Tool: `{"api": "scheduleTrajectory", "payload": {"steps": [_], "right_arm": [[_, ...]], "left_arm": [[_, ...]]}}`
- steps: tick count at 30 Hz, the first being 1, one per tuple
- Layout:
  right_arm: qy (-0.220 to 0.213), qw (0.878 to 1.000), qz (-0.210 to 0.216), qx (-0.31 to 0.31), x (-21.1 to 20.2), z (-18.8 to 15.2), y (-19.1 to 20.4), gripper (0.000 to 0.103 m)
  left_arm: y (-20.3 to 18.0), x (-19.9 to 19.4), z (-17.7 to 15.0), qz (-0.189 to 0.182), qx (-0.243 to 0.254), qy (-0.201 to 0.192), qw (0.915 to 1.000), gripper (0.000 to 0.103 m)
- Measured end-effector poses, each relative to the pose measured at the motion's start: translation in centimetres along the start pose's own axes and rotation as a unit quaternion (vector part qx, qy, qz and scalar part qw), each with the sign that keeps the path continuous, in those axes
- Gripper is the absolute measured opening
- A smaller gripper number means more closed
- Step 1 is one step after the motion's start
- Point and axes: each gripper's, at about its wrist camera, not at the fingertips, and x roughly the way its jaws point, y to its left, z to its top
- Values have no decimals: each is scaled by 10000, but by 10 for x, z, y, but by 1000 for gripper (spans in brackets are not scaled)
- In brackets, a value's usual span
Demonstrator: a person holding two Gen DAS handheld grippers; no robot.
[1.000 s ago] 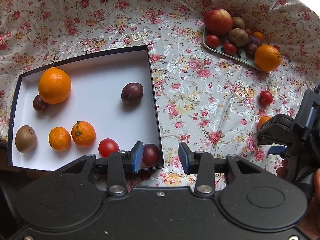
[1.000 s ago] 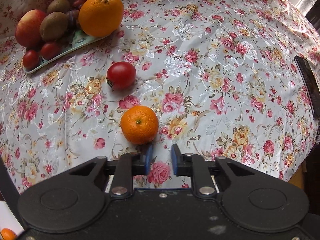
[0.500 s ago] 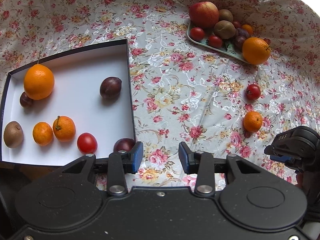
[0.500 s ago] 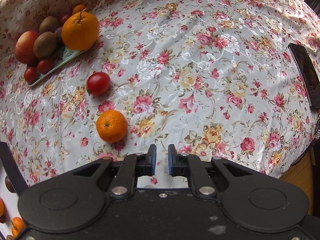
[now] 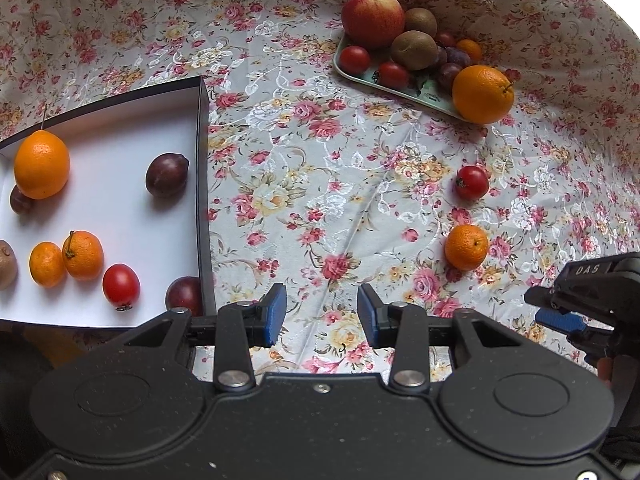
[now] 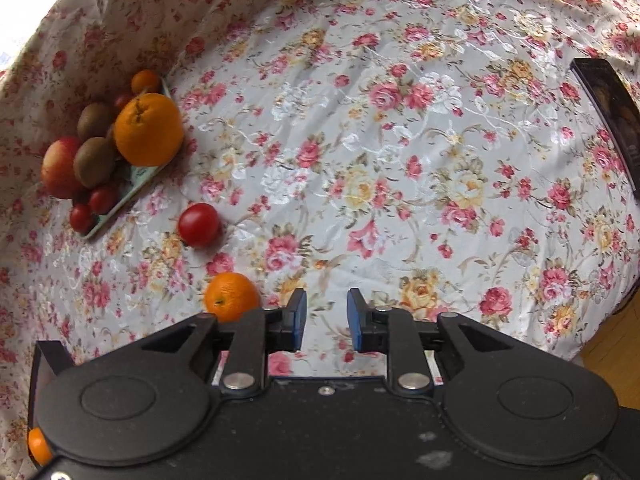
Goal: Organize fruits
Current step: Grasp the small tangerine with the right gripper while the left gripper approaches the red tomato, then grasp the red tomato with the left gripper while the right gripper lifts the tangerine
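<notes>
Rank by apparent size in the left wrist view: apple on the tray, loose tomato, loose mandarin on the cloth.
1. apple
2. mandarin
3. tomato
The mandarin sits nearer the camera, so its edge over the tomato is unsure.

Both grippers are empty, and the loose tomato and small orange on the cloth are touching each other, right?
Not touching. The left wrist view shows the tomato and small orange apart on the cloth, with bare fabric between them. Both the left gripper and right gripper are empty.

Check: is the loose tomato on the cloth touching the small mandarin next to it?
Apart. The left wrist view shows floral cloth between the tomato and the mandarin; the right wrist view shows the same gap.
</notes>
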Motion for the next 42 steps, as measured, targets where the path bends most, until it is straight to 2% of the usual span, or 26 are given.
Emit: {"api": "scheduleTrajectory", "payload": {"steps": [1,4,10,20,23,27,33,35,39,42], "right_arm": [[-27,10000,55,-17,-1,-1,5,33],[-107,9997,158,-170,1,-3,23,33],[-43,9987,26,-501,15,-6,49,33],[-55,9952,-44,-977,35,-7,77,34],[-41,9940,-160,-1080,44,-8,83,41],[-71,9914,-267,-1279,48,-7,89,42],[265,9883,-451,-1435,60,-7,92,43],[296,9872,-476,-1492,65,-9,92,40],[174,9870,-526,-1511,58,-6,87,40],[282,9903,-567,-1233,52,8,71,40]], "left_arm": [[0,1,0,54,11,23,10000,48],[6,4,4,143,-29,68,9999,48],[17,12,20,153,-192,152,9996,48],[12,25,42,131,-171,186,9996,48],[13,30,49,132,-251,222,9994,48],[11,37,57,118,-311,271,9991,48],[0,47,66,161,-240,312,9991,48],[-2,50,68,175,-260,334,9990,48],[-7,56,70,111,-290,395,9987,48],[-16,58,71,60,-234,388,9990,48]]}}
